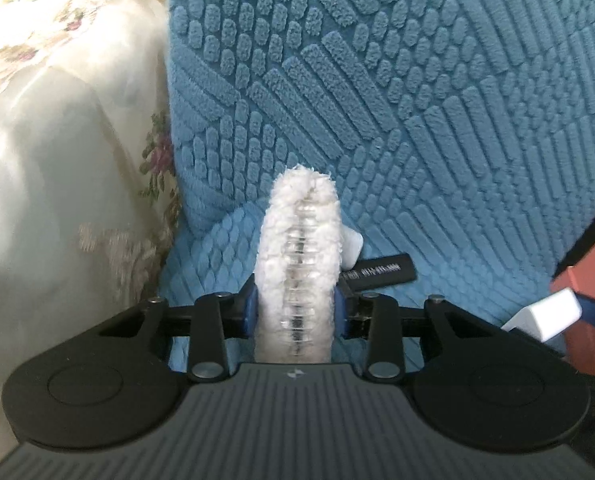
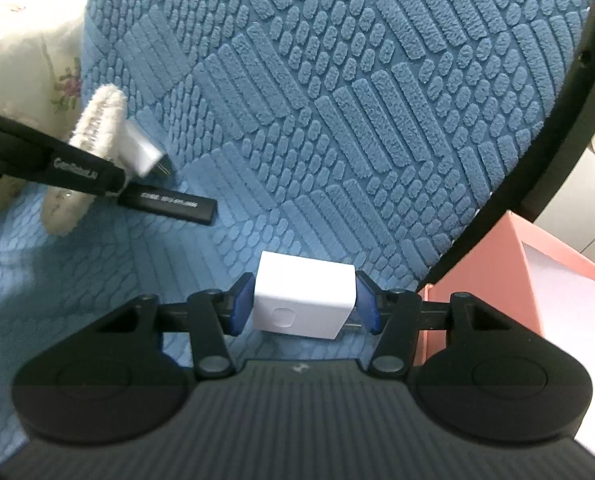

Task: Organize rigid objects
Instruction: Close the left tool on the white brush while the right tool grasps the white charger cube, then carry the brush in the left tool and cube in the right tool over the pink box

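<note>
Right wrist view: "GenRobot.ai" lettering on left tool (image 2: pixel 93 148).

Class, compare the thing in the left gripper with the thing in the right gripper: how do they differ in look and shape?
The fuzzy clip in the left gripper is long, fluffy and off-white with a clear toothed spine; the white cube in the right gripper is boxy, smooth and plain white. The clip sticks out far beyond the pads; the cube barely does. Both are clamped between blue pads above the blue cover.
</note>
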`<state>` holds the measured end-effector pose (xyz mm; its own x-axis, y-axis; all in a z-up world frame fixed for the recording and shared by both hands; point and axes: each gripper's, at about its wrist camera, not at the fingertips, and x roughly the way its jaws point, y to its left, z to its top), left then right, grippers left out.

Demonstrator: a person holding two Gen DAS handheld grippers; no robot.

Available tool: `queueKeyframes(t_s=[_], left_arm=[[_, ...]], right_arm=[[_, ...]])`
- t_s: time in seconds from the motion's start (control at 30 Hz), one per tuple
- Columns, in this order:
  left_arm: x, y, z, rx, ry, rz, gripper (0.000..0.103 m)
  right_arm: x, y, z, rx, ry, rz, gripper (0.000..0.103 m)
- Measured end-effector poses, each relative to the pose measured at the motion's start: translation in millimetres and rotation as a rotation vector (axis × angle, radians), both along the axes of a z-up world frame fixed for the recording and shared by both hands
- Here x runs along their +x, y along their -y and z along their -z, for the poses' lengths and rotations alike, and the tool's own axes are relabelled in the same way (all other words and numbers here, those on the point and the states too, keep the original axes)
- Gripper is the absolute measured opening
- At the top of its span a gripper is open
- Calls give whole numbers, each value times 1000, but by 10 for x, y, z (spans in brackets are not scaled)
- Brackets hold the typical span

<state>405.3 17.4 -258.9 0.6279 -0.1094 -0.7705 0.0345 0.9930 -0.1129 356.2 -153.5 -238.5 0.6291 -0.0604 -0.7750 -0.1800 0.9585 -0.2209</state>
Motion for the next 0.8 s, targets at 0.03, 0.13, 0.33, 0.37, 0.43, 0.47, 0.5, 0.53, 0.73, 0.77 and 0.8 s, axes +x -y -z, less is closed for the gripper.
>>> queueKeyframes(t_s=[0.03, 0.13, 0.33, 0.37, 0.43, 0.47, 0.5, 0.53, 0.73, 0.77, 0.8], left_arm=[[-54, 18, -41, -6, 2, 3, 41], [-220, 57, -163, -11, 11, 6, 41], [-566, 98, -206, -30, 0, 11, 41], [-633, 110, -232, -31, -1, 11, 41], [-765, 153, -243, -47, -4, 12, 41], [-820, 180, -245, -55, -5, 13, 41], [-830, 196, -254, -60, -6, 14, 41], [-889, 204, -250, -63, -6, 15, 41], [-1237, 185, -283, -103, -6, 7, 41], [-1237, 175, -252, -106, -4, 7, 41], [-1295, 174, -274, -110, -2, 5, 41]], right_arm=[[-38, 2, -17, 8, -4, 0, 56], [-163, 2, -88, 21, -5, -7, 56], [-502, 56, -220, 75, -31, 3, 55], [-545, 51, -236, 75, -29, -2, 55], [-635, 48, -285, 70, -17, -12, 55], [-672, 54, -305, 73, -13, -14, 55], [-690, 51, -301, 78, -12, -14, 55], [-725, 61, -316, 83, -13, -13, 55], [-908, 151, -370, 114, -29, -3, 55], [-948, 158, -385, 118, -31, -3, 55], [-985, 162, -398, 121, -31, -3, 55]])
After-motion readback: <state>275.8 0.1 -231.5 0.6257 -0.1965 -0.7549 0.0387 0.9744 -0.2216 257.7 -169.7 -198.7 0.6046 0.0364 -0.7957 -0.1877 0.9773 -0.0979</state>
